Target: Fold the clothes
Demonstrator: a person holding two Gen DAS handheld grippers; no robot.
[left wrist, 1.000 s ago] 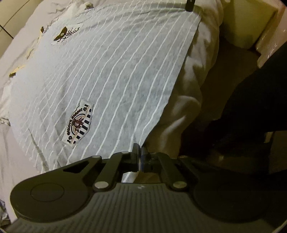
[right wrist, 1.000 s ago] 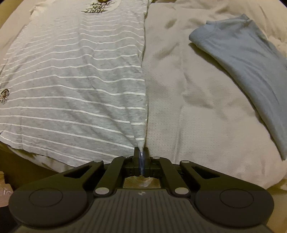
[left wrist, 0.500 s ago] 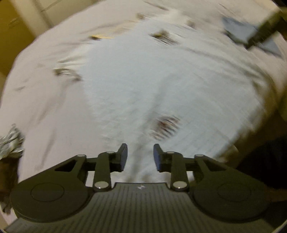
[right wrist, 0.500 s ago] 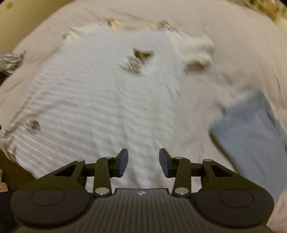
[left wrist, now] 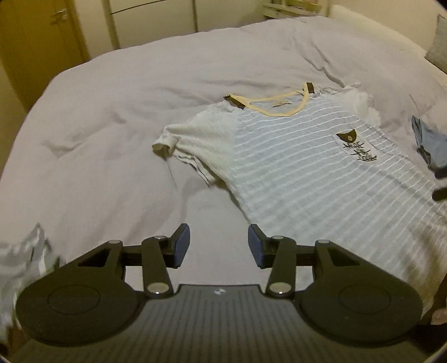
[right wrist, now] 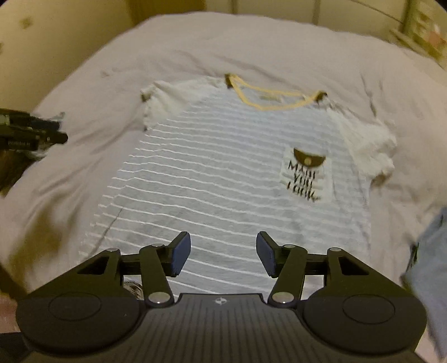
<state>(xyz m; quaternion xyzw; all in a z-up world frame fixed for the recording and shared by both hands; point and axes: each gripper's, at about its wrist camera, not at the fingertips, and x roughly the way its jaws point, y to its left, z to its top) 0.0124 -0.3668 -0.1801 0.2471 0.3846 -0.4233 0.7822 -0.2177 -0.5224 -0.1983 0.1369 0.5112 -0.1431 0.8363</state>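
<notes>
A grey T-shirt with white stripes (left wrist: 315,178) (right wrist: 223,173) lies flat, front up, on the bed, with white sleeves, a yellow neckband and a printed chest pocket (right wrist: 303,174). My left gripper (left wrist: 218,245) is open above the bedsheet, just left of the shirt's side edge, below the left sleeve (left wrist: 190,142). My right gripper (right wrist: 223,257) is open above the lower middle of the shirt, nothing between its fingers. The left gripper's tip (right wrist: 30,134) shows at the left edge of the right wrist view.
The bed's pale sheet (left wrist: 111,111) spreads wide to the left and beyond the shirt. A folded blue garment (left wrist: 430,145) (right wrist: 430,268) lies right of the shirt. A patterned grey cloth (left wrist: 25,259) sits at the bed's near left. Cupboard doors (left wrist: 151,16) stand behind.
Both grippers were shut on the shirt's bottom hem a second ago. They have let go, opened, and lifted back and up, so the whole shirt now lies spread in view.
</notes>
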